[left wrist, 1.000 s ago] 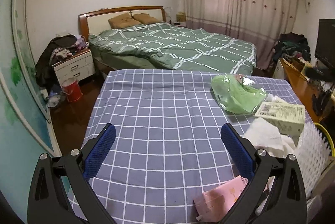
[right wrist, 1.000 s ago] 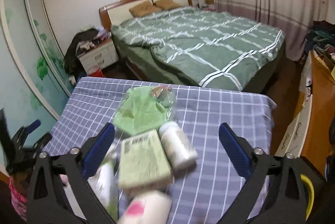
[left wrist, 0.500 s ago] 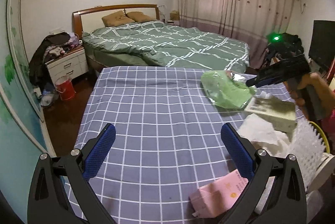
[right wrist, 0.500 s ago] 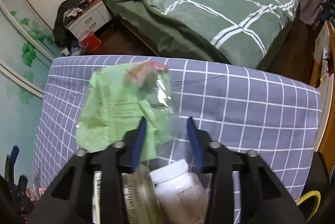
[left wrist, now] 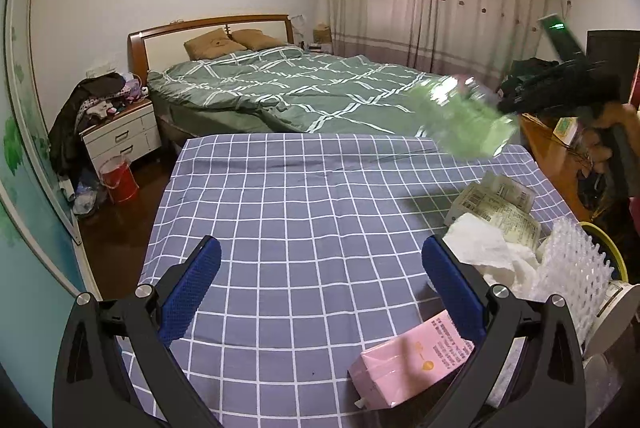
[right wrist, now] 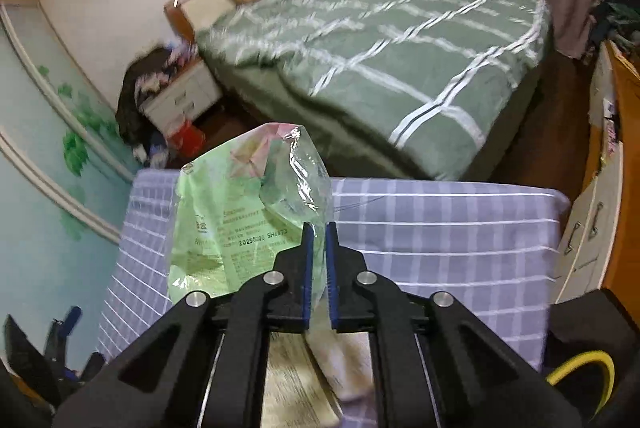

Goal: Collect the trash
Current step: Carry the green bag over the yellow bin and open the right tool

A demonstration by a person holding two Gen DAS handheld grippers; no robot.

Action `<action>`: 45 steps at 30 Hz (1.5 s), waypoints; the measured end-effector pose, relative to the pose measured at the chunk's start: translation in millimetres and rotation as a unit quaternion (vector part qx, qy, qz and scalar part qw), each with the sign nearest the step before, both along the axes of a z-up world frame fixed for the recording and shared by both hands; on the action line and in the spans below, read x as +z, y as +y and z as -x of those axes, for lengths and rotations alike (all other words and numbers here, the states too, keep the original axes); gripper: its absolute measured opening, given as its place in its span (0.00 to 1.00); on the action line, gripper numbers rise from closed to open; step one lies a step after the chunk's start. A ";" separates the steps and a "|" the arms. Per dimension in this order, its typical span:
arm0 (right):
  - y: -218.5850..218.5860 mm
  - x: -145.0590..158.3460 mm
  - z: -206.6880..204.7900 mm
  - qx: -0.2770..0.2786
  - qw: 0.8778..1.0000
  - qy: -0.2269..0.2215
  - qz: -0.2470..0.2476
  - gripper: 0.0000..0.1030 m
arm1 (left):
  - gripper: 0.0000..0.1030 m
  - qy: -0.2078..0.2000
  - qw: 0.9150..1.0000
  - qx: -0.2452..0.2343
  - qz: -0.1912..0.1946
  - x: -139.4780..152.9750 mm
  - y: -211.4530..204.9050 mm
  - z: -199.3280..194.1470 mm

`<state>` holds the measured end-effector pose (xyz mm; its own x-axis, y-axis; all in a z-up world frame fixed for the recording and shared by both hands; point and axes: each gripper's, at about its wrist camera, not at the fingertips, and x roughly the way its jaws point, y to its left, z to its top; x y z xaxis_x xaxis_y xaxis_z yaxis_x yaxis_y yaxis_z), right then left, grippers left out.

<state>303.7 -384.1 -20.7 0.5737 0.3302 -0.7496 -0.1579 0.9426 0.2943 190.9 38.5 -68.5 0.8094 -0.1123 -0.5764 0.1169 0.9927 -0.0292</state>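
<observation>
The right gripper (right wrist: 317,270) was clenched on the edge of a green plastic wrapper (right wrist: 244,216), its blue pads pinching the clear film; the wrapper hung lifted off the counter (right wrist: 440,228), above the counter's far right corner in the left wrist view (left wrist: 464,119), where it showed blurred; the left gripper (left wrist: 320,288) stood released, fingers wide apart and holding nothing, above the near part of the checked blue cloth (left wrist: 320,207); a pink carton (left wrist: 412,364) lay just beside its right finger; along the right edge sat crumpled white tissue (left wrist: 488,252), a printed pale green packet (left wrist: 496,207) and white foam netting (left wrist: 572,264), close together; a bed (left wrist: 288,91) with a green checked quilt stood beyond the counter.
</observation>
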 end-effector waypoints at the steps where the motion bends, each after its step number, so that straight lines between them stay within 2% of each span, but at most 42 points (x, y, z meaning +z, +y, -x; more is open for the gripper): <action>1: -16.2 6.6 10.9 -0.015 1.000 -0.008 -0.008 0.06 | 0.96 0.000 1.000 -0.001 0.000 0.9 0.2 0.9; 5: -78.2 13.2 51.6 -0.077 0.996 -0.027 -0.028 0.06 | 0.96 -0.007 1.000 -0.010 0.001 4.4 -2.8 5.5; 10: -167.4 -9.8 114.0 -0.176 0.983 -0.025 -0.044 0.06 | 0.96 -0.030 0.999 -0.025 0.009 14.1 -6.8 16.2; 16: -253.8 -65.1 199.6 -0.306 0.951 0.003 -0.045 0.06 | 0.96 -0.056 0.997 -0.045 0.011 23.7 -14.3 28.5; 20: -287.6 -104.8 237.2 -0.371 0.927 0.027 -0.050 0.07 | 0.96 -0.056 0.997 -0.062 0.008 23.7 -21.9 32.3; 22: -296.5 -124.8 246.9 -0.390 0.918 0.045 -0.055 0.08 | 0.96 -0.056 0.996 -0.070 0.004 23.5 -25.8 34.8; 25: -301.0 -146.9 253.5 -0.400 0.912 0.071 -0.048 0.11 | 0.96 -0.062 0.995 -0.083 0.003 24.6 -31.0 39.6; 27: -298.2 -151.9 257.1 -0.407 0.910 0.072 -0.036 0.27 | 0.96 -0.066 0.994 -0.092 0.000 25.1 -34.3 42.8; 28: -294.7 -151.7 256.6 -0.411 0.909 0.068 -0.029 0.31 | 0.96 -0.068 0.993 -0.097 0.000 25.4 -36.4 44.7; 29: -293.6 -150.4 259.4 -0.413 0.908 0.063 -0.026 0.35 | 0.96 -0.069 0.993 -0.101 -0.001 25.3 -37.5 46.1; 32: -283.9 -137.5 261.2 -0.418 0.907 0.041 -0.018 0.37 | 0.96 -0.070 0.991 -0.118 -0.003 26.0 -44.3 49.5; 36: -267.4 -118.8 264.1 -0.405 0.914 0.010 -0.022 0.48 | 0.96 -0.073 0.985 -0.156 0.010 30.6 -53.3 62.4; 40: -249.3 -107.4 268.5 -0.395 0.919 -0.013 -0.013 0.49 | 0.96 -0.076 0.979 -0.191 0.000 33.5 -71.3 82.2; 45: -242.3 -95.5 282.2 -0.404 0.913 -0.046 -0.033 0.49 | 0.96 -0.070 0.968 -0.241 -0.019 33.5 -98.2 121.1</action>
<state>21.4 -626.5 -116.2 0.7105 -0.1851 -0.6789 0.5530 0.7434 0.3761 69.8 -59.7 -35.0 0.7384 -0.4773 -0.4764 0.5669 0.8219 0.0553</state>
